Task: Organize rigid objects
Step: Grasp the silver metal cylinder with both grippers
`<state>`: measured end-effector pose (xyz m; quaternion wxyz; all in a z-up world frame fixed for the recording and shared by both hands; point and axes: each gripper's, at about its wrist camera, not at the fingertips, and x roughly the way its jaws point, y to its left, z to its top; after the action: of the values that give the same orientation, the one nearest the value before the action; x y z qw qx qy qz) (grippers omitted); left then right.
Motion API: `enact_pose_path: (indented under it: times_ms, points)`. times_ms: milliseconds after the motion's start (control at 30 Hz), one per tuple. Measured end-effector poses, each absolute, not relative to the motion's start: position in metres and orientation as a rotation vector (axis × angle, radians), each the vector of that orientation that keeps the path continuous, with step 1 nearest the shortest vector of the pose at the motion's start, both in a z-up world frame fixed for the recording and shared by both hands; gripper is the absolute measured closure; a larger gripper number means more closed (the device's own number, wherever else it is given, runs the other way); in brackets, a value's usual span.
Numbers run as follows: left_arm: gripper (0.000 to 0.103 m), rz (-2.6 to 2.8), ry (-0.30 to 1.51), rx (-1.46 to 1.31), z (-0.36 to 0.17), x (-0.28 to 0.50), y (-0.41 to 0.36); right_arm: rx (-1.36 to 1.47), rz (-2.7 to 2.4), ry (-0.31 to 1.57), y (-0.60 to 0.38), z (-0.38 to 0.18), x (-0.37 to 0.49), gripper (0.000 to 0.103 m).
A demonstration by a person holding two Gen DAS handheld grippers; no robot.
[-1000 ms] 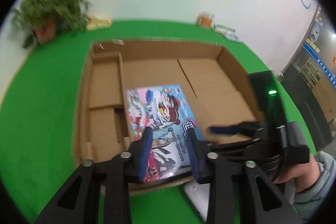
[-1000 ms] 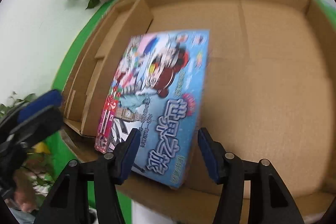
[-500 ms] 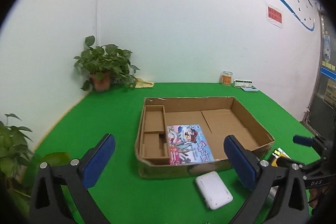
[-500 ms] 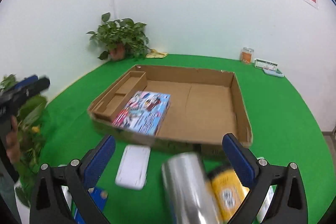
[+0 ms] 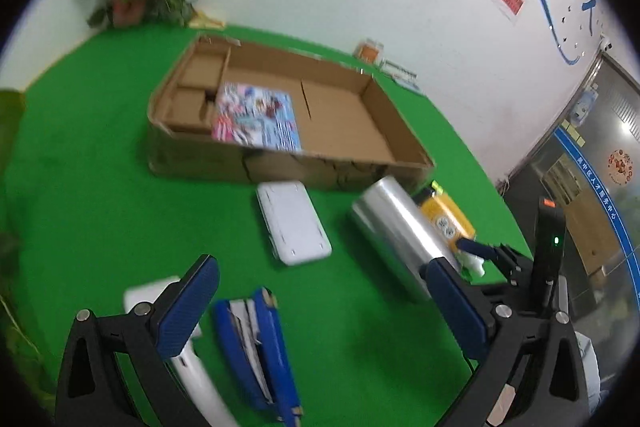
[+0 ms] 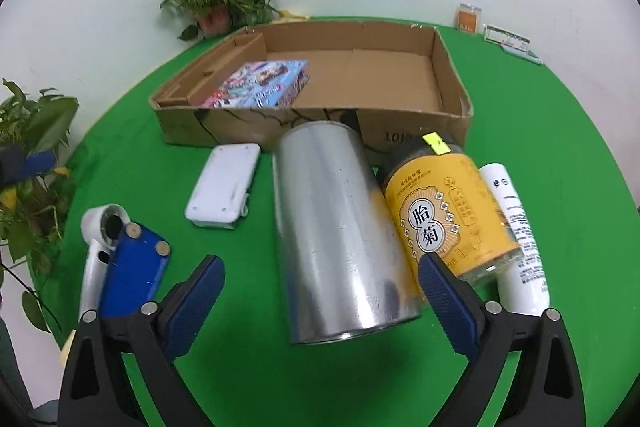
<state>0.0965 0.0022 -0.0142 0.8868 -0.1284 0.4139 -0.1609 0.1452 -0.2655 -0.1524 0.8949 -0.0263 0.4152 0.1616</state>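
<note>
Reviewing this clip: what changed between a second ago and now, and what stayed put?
Both grippers let go of the colourful game box, left lying in the cardboard tray, and drew back. The left gripper stands open over a blue item. The right gripper, its jaws closing, frames the silver can without touching it. The white case, yellow jar and white bottle lie outside the tray as before.

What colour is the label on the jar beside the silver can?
Yellow-orange, on the jar; clearest in the right wrist view.
</note>
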Motion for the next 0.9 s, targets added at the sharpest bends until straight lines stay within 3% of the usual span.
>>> enact_pose_path:
  times_ms: [67, 133, 600, 700, 767, 900]
  points:
    - [0.001, -0.35, 0.881, -0.258, -0.021, 0.099, -0.007, -0.071, 0.317, 0.891, -0.265, -0.161, 0.153, 0.024]
    - [0.001, -0.379, 0.904, -0.272, -0.025, 0.101, -0.015, -0.068, 0.314, 0.898, -0.265, -0.162, 0.154, 0.028]
    - [0.001, -0.636, 1.106, -0.354, -0.069, 0.111, -0.068, -0.173, 0.295, 0.946, -0.237, -0.16, 0.053, 0.026]
    - [0.001, -0.654, 1.147, -0.371, -0.077, 0.114, -0.071, -0.077, 0.496, 0.924, -0.229, -0.148, 0.04, 0.024]
    - [0.001, -0.655, 1.162, -0.383, -0.08, 0.114, -0.069, 0.019, 0.516, 0.923, -0.24, -0.141, 0.045, 0.015]
    - [0.001, -0.624, 1.183, -0.391, -0.084, 0.115, -0.064, 0.199, 0.557, 1.007, -0.261, -0.148, 0.065, 0.015]
